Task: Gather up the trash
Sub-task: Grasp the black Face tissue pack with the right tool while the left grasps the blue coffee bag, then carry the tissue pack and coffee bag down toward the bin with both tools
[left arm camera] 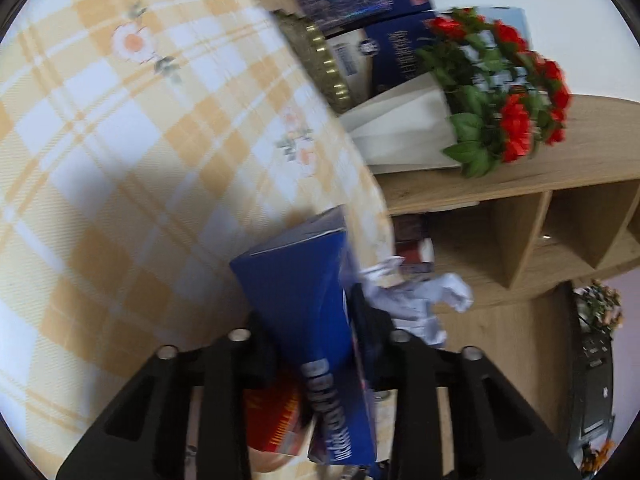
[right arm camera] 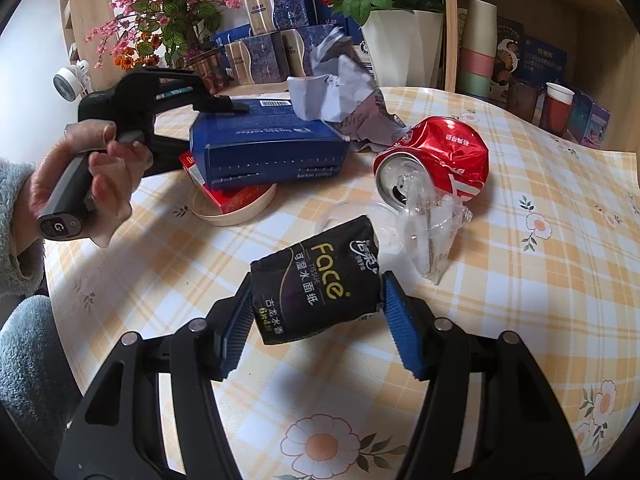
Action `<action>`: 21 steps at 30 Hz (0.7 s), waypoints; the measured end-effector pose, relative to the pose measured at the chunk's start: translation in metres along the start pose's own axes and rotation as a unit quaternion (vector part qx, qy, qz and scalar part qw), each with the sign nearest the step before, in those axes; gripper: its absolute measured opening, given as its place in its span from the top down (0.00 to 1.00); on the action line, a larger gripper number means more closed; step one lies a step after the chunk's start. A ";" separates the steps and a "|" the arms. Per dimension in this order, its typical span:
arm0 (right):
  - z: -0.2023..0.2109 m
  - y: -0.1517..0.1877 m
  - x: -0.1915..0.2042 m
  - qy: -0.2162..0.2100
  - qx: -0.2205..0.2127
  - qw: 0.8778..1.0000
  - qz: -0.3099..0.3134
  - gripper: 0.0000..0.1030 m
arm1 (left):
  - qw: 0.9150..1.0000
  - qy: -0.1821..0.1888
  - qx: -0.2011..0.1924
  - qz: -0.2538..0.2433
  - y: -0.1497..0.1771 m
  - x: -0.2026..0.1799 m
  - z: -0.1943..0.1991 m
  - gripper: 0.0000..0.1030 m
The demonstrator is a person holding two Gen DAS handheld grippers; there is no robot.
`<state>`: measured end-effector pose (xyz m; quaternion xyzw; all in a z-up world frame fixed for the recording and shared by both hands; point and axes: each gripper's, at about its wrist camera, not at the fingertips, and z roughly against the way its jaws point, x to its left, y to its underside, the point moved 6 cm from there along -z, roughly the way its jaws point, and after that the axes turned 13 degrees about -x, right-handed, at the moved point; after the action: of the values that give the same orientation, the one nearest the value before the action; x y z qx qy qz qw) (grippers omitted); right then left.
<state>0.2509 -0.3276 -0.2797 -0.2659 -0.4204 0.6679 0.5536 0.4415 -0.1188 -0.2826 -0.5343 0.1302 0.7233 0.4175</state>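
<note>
My left gripper [left arm camera: 316, 336] is shut on a blue carton [left arm camera: 304, 296], held above a round beige tray [right arm camera: 232, 210] with a red packet [left arm camera: 276, 420] in it. The carton also shows in the right wrist view [right arm camera: 268, 148], with crumpled grey paper [right arm camera: 340, 88] beside it. My right gripper [right arm camera: 316, 320] has blue pads [right arm camera: 400, 328] closed against a black "Face" tissue pack [right arm camera: 320, 276], just above the table. A crushed red cola can [right arm camera: 440, 156] and clear plastic wrap [right arm camera: 432, 224] lie beyond it.
A yellow checked tablecloth [right arm camera: 540, 280] covers the table. Behind it are a white pot of red flowers [right arm camera: 404, 44], pink flowers [right arm camera: 160, 8], stacked boxes [right arm camera: 264, 52], and wooden shelves with paper cups [right arm camera: 476, 52].
</note>
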 end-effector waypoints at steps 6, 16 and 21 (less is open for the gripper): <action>0.001 -0.001 -0.003 0.002 -0.003 1.000 -0.007 0.40 | 0.999 0.035 -0.019 -0.025 -0.014 -0.028 0.027 0.80; 0.005 0.000 -0.005 0.014 -0.011 1.000 -0.011 0.39 | 0.983 0.055 -0.065 -0.163 -0.025 -0.090 0.142 0.81; 0.005 0.001 0.000 0.028 -0.009 1.000 0.006 0.39 | 0.960 0.036 -0.061 -0.272 0.004 -0.103 0.209 0.81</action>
<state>0.2459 -0.3288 -0.2776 -0.2919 -0.4093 0.6596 0.5587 0.3080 -0.0370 -0.1100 -0.5996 -0.0499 0.5695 0.5600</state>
